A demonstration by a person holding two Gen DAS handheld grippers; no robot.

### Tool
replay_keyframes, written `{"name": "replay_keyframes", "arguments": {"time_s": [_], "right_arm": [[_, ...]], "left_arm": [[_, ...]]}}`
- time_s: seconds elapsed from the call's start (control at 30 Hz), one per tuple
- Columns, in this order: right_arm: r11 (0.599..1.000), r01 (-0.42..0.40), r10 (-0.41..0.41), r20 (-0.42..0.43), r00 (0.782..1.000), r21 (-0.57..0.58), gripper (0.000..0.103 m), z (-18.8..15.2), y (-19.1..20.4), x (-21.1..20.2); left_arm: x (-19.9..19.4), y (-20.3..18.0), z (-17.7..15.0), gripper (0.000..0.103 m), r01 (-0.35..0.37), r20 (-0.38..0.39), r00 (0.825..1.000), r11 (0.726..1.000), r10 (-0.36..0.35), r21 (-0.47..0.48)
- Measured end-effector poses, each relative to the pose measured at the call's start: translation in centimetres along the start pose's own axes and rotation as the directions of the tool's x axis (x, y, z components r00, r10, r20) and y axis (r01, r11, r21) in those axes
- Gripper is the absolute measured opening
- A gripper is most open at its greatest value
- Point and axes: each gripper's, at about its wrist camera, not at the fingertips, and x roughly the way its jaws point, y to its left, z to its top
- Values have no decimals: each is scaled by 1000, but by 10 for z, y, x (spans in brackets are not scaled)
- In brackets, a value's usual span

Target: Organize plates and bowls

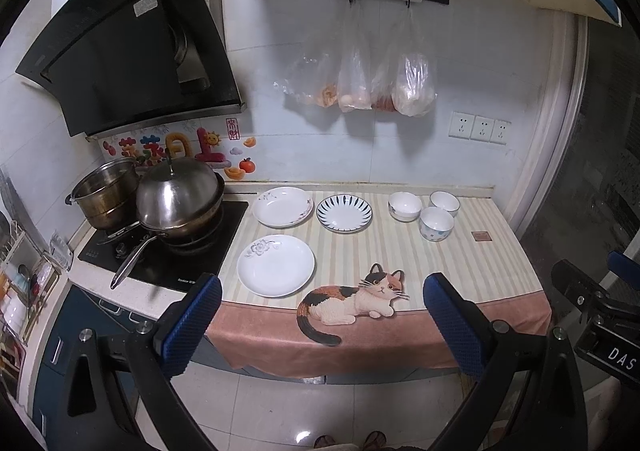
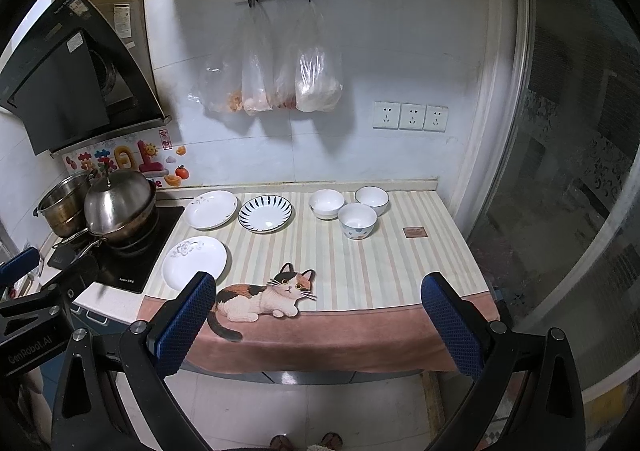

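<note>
Kitchen counter w/ striped cat-print cloth [image 1: 400,251], stove w/ lidded wok [image 1: 180,199] at left. On cloth, back row L to R: floral-rim plate [image 1: 283,206] just beside blue-striped plate [image 1: 344,213], then 3 bowls [image 1: 405,205] clustered near each other. Plain white plate [image 1: 275,265] nearer front edge, apart from others. Left gripper [image 1: 322,325] and right gripper [image 2: 318,325] off counter front, jaws spread wide, holding nothing.
</note>
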Motion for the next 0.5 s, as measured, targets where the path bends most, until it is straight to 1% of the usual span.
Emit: {"name": "replay_keyframes", "arguments": {"time_s": [0.1,0.17,0.23,0.3,0.37,0.4,0.47,0.5], "right_arm": [[1000,2,-2,-8,1000,18,103,0,3,10],[999,-22,22,-2,1000,48,103,0,4,23],[996,-53,53,-4,999,67,103,-2,8,42],[994,-77,82,-54,995,82,103,-7,14,73],[986,-122,138,-140,981,113,103,-14,21,117],[979,-152,175,-180,968,134,103,-17,25,140],[966,-196,234,-246,941,167,103,-26,35,185],[964,-205,247,-284,926,170,103,-31,42,210]], "left_arm": [[13,7,0,103,-12,-10,1000,1000,12,-5],[31,18,0,103,-23,-16,1000,1000,23,-16],[54,30,-2,103,-58,-27,998,998,58,-28],[84,48,-7,103,-111,-50,993,993,109,-41],[121,68,-12,103,-161,-99,983,986,156,-48],[140,77,-14,103,-187,-129,975,981,179,-51],[175,95,-19,103,-210,-193,962,976,194,-65],[192,105,-22,103,-223,-224,954,972,201,-78]]}}
